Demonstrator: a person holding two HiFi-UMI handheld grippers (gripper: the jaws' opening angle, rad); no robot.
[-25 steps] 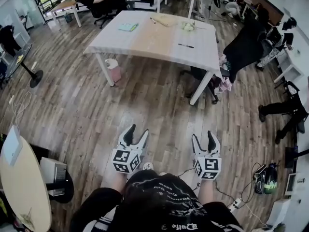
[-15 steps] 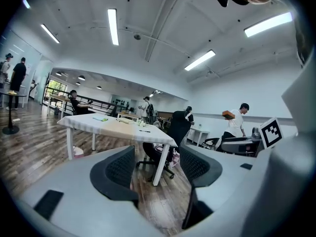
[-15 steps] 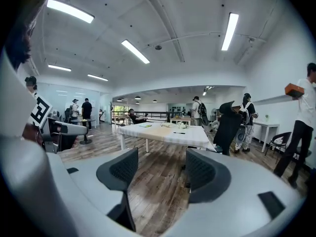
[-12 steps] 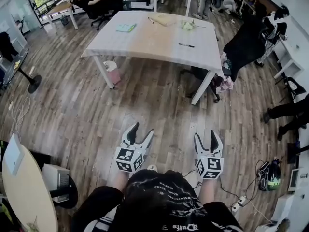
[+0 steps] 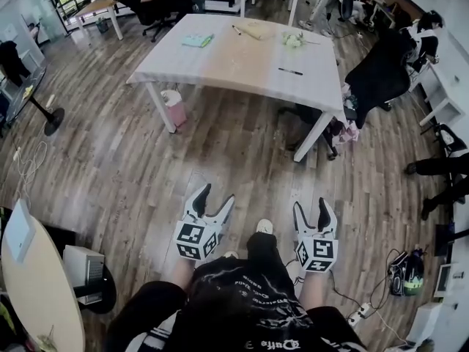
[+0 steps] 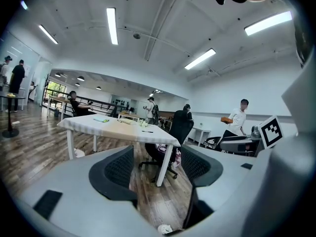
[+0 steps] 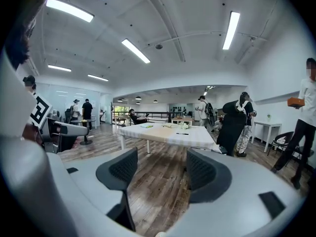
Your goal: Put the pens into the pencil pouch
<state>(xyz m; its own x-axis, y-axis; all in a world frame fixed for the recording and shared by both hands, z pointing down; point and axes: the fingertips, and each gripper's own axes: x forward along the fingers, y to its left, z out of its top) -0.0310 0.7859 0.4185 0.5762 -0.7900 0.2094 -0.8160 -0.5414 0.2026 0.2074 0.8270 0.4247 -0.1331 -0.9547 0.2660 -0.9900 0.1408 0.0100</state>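
Afar, pen [image 5: 291,71] tiny; left hand-held gripper [image 5: 217,194], right hand-held gripper [image 5: 311,204] just spreading, empty.

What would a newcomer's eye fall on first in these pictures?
First, the two tools low in the head view, the left tool and the right tool: their jaws have just been opening and nothing is between them. Next, the big white table far ahead across the wooden floor, with a black pen lying near its right edge.
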